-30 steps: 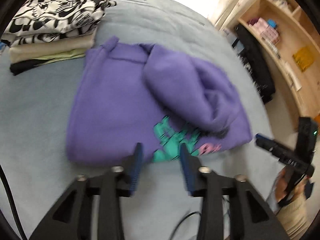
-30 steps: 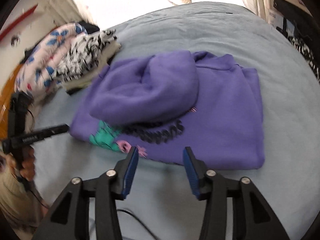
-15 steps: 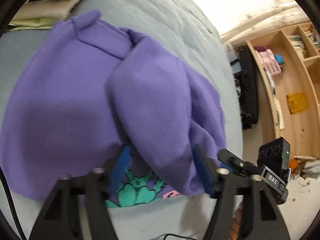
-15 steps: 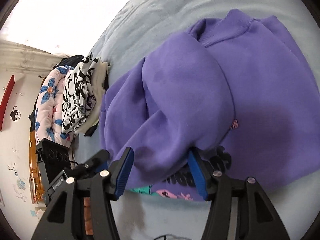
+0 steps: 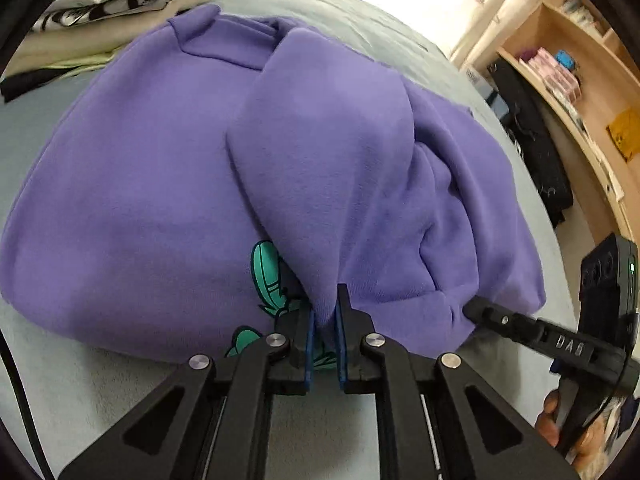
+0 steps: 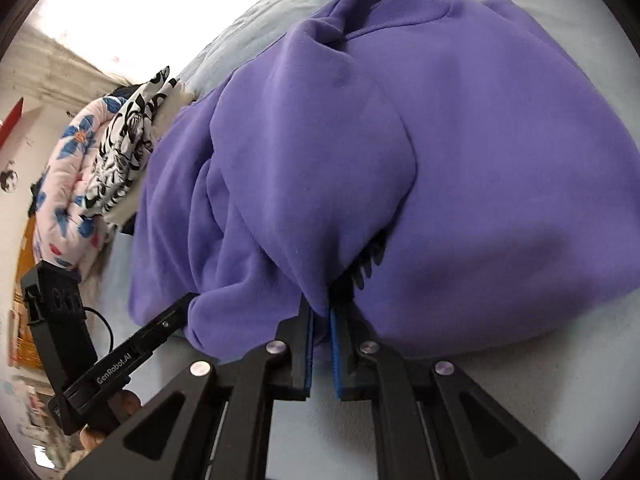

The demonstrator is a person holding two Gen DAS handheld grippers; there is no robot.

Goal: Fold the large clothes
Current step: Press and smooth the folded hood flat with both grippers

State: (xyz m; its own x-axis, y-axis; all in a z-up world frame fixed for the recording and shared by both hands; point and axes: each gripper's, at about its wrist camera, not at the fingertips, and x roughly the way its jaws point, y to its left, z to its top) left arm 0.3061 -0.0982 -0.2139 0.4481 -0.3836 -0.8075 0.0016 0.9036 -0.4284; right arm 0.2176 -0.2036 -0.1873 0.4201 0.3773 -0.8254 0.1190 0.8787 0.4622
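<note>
Evidently mid-fold, the purple sweatshirt [image 5: 168, 200] lies on the bed [image 5: 80, 392] beside the folded stack [image 5: 92, 12]; the left claw [image 5: 323, 332] and right claw [image 6: 320, 332] each pinch its near sleeve edge, likely to carry it over.

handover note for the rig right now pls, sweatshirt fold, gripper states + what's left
Left gripper: shut on the folded-over flap of the purple sweatshirt.
Right gripper: shut on the same flap, further along its edge.
Sweatshirt lies on the bed, beside the stack of folded clothes.
Done: sides look folded in.
Left: probably carry the flap over, flatten, then stack it.
</note>
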